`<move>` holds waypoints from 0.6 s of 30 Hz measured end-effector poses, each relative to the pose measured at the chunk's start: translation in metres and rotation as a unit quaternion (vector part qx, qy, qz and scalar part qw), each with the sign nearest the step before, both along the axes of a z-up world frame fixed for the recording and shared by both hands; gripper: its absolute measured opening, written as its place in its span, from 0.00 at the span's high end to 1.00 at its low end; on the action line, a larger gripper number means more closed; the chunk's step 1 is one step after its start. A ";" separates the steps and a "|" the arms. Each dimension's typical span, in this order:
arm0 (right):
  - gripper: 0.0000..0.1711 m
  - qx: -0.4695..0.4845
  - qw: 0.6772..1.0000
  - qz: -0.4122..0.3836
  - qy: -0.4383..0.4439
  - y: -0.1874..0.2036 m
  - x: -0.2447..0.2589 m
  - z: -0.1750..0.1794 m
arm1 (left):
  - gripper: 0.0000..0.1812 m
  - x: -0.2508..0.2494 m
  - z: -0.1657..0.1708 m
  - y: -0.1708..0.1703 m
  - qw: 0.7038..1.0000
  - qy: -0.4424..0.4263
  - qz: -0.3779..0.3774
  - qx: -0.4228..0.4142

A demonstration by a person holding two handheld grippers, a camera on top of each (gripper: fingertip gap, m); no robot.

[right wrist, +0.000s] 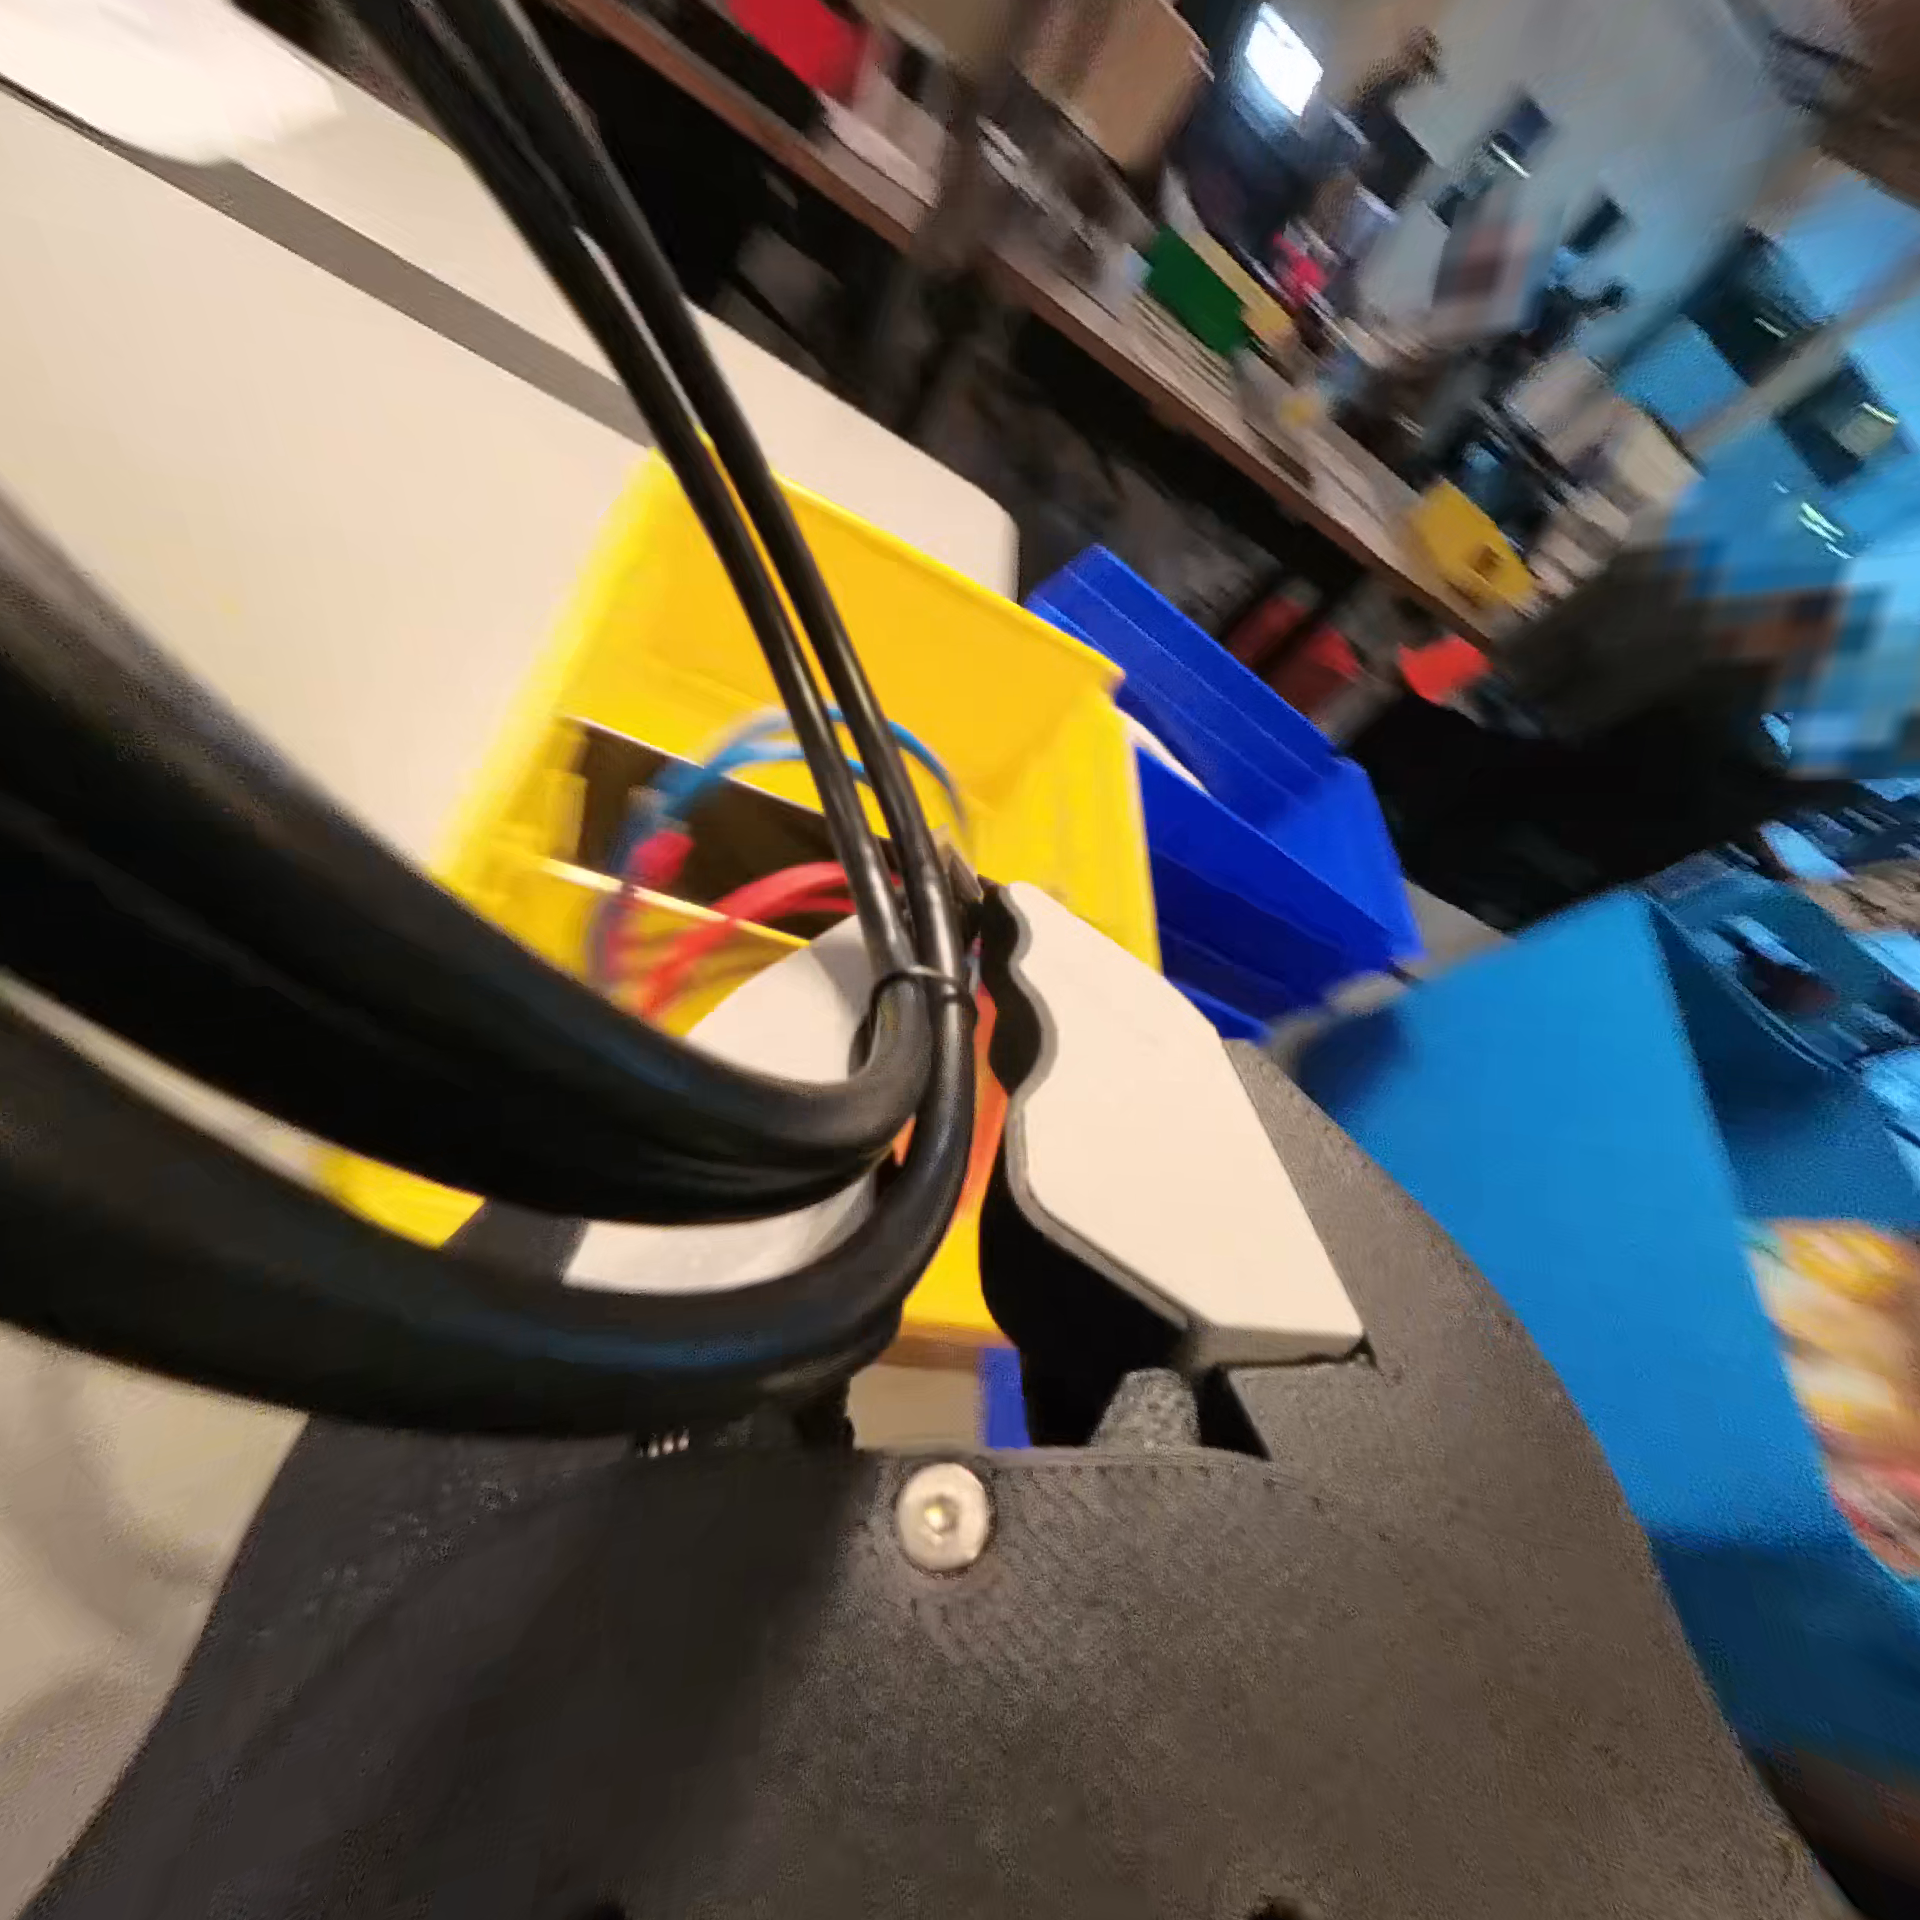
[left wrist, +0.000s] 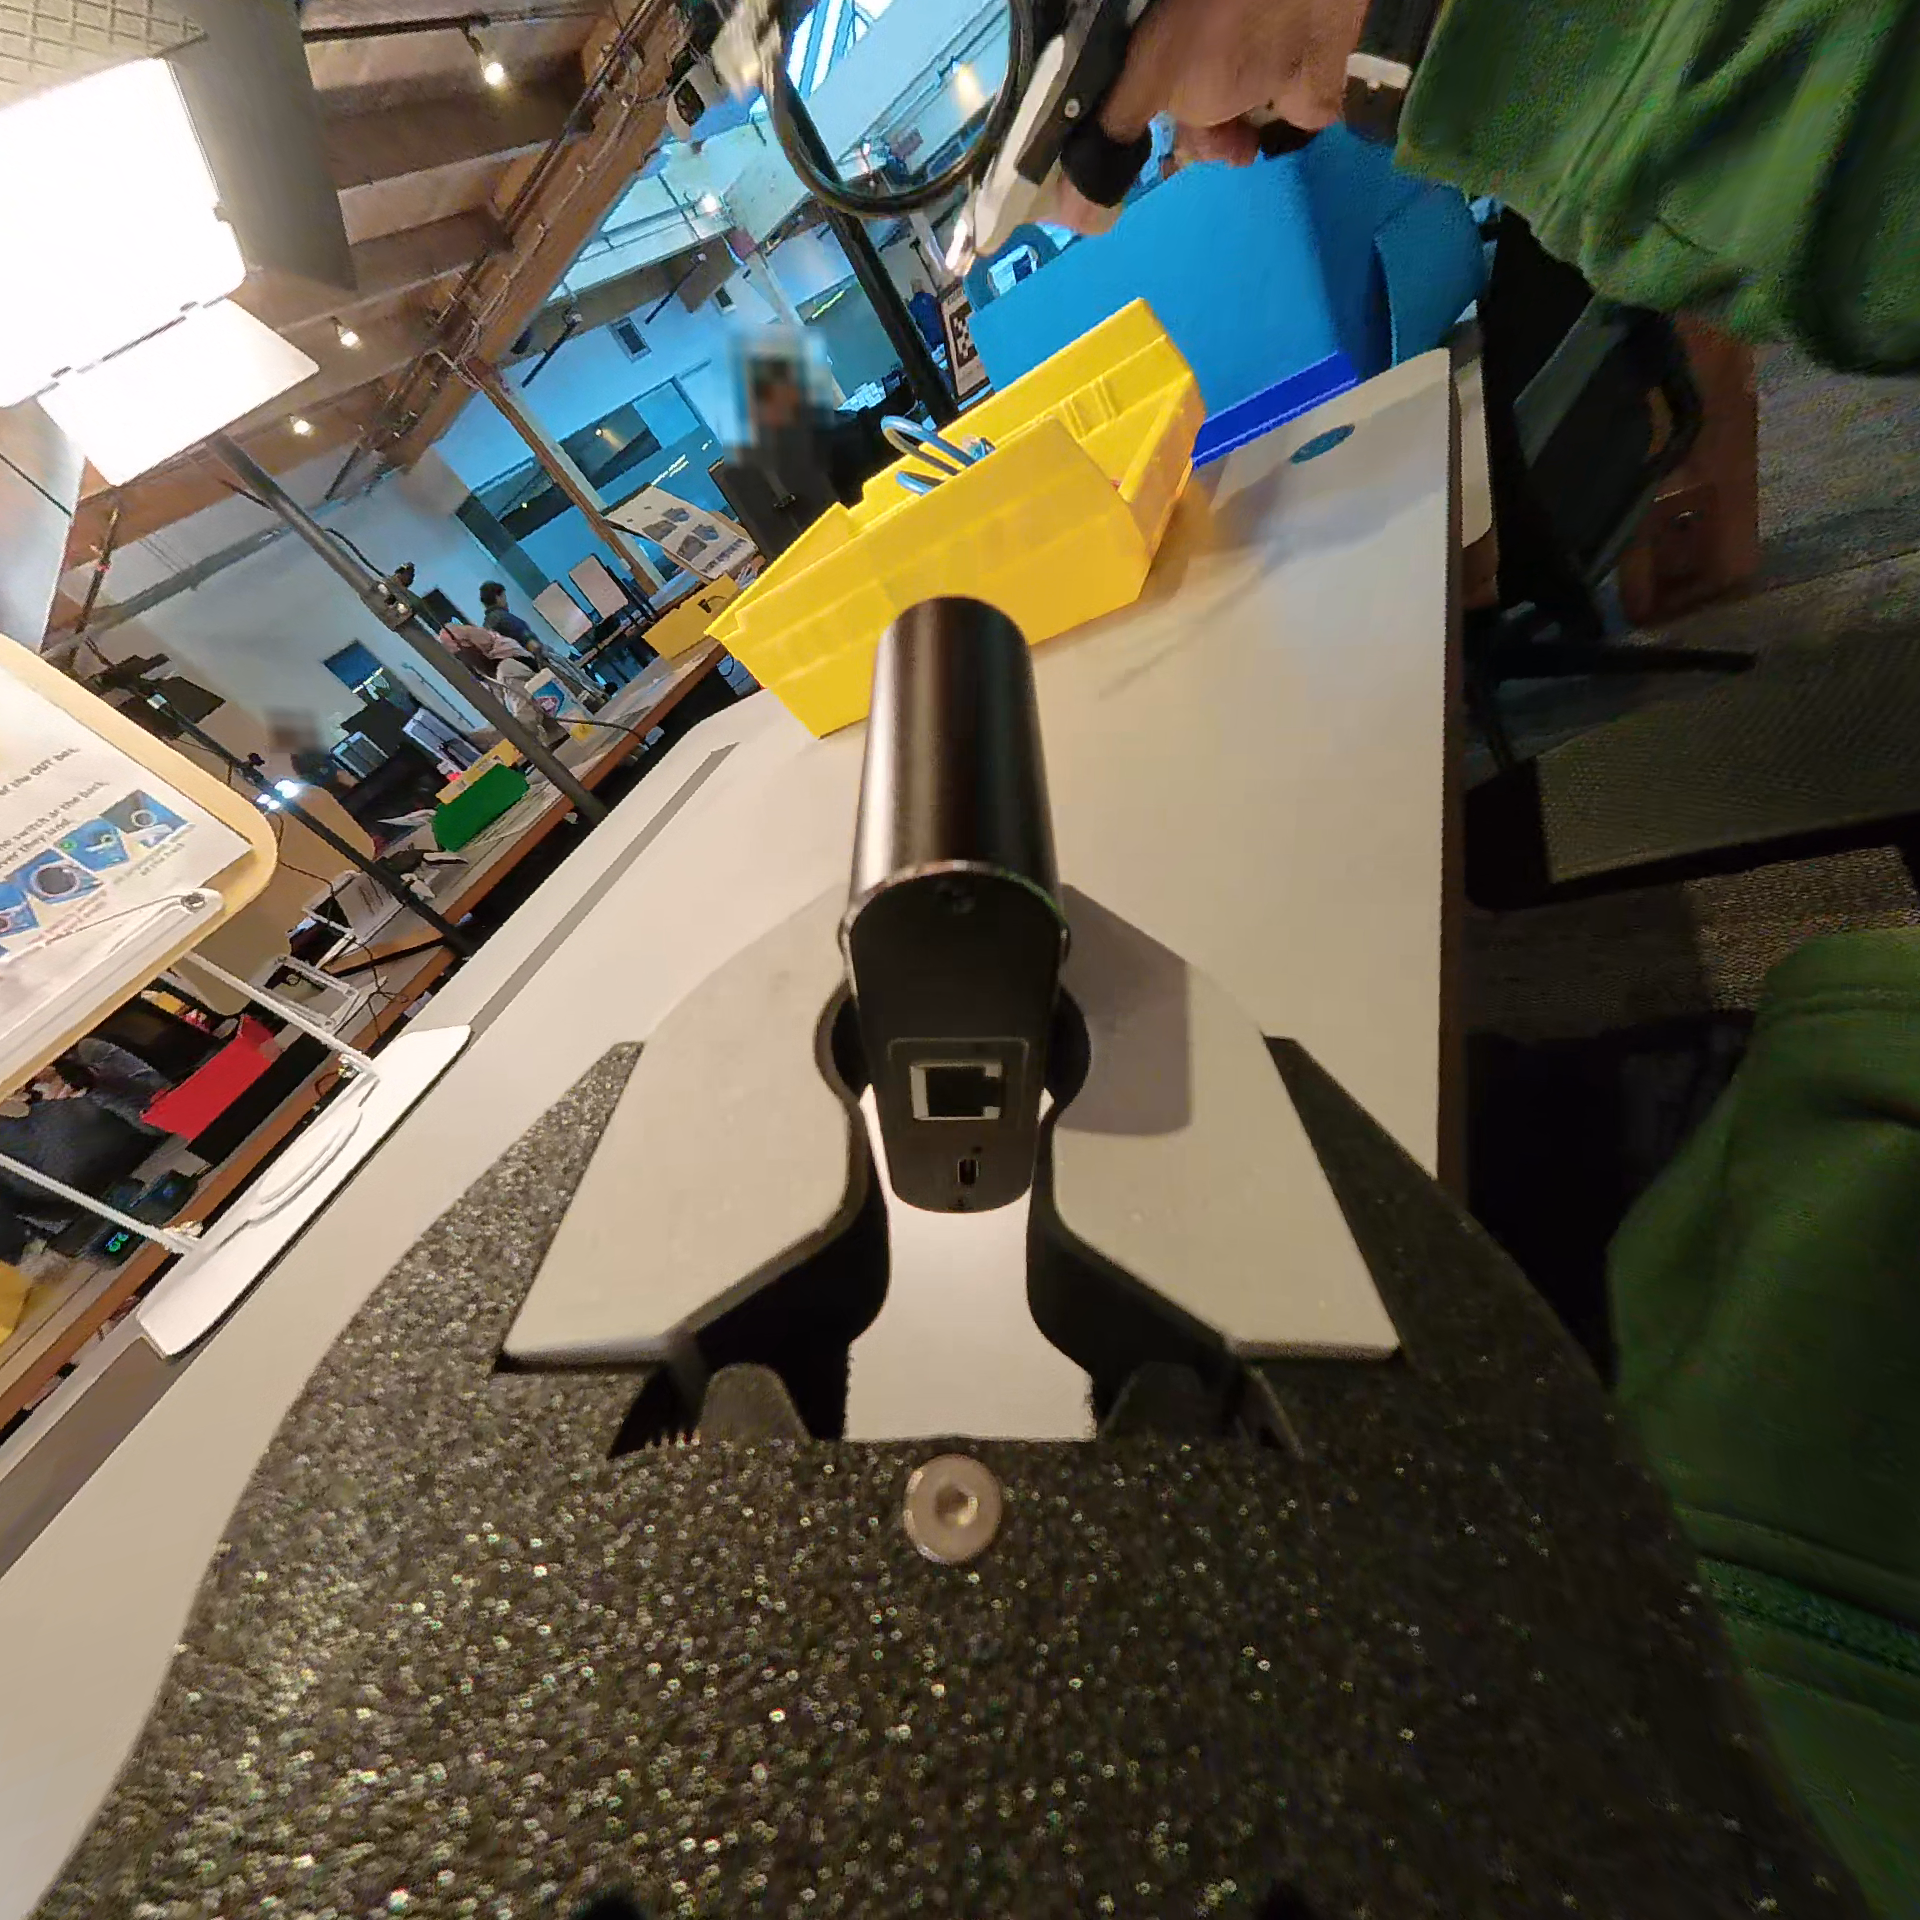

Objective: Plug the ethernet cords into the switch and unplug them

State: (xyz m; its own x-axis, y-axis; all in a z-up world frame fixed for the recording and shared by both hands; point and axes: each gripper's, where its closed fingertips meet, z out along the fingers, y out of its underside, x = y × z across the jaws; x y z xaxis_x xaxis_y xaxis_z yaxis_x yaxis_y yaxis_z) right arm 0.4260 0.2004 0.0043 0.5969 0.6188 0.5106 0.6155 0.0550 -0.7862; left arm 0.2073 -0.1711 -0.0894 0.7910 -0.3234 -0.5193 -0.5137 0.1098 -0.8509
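My left gripper (left wrist: 956, 1039) is shut on a black cylindrical switch (left wrist: 951, 769) and holds it over the grey table (left wrist: 1247, 831). Its near end faces the camera and shows an empty ethernet port (left wrist: 956, 1091). My right gripper (right wrist: 956, 935) is shut on a coiled black cord bundle (right wrist: 914, 1091) bound with a thin tie, above the yellow bin (right wrist: 935, 644). That bin holds red cords (right wrist: 748, 914) and blue cords (right wrist: 727, 748). In the left wrist view the right gripper (left wrist: 1039, 125) shows high up, with the black cord loop (left wrist: 894, 203) hanging from it.
The yellow bin (left wrist: 987, 540) stands on the far part of the table, with a blue bin (left wrist: 1278, 400) behind it. A blue bin (right wrist: 1247, 790) sits beside it in the right wrist view. An instruction sheet on a stand (left wrist: 104, 831) is at the left. A green sleeve (left wrist: 1662, 156) is at the right. There is about 45 cm between the tips of the two grippers.
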 end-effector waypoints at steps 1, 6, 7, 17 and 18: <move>0.93 0.008 0.999 -0.045 -0.025 0.018 0.014 -0.003 | 0.84 0.000 -0.001 0.001 1.000 0.002 0.003 -0.003; 0.91 -0.030 0.960 -0.182 -0.211 0.075 0.056 -0.087 | 0.85 0.001 -0.005 0.003 1.000 0.016 0.009 -0.008; 0.89 -0.040 0.948 -0.185 -0.254 0.075 0.061 -0.106 | 0.85 0.001 -0.005 0.003 1.000 0.017 0.009 -0.007; 0.72 0.000 0.966 -0.094 -0.242 0.028 0.055 -0.077 | 0.85 -0.001 -0.004 0.003 1.000 0.010 0.010 -0.008; 0.72 0.005 0.967 -0.092 -0.238 0.023 0.055 -0.070 | 0.85 -0.001 -0.005 0.003 1.000 0.008 0.010 -0.012</move>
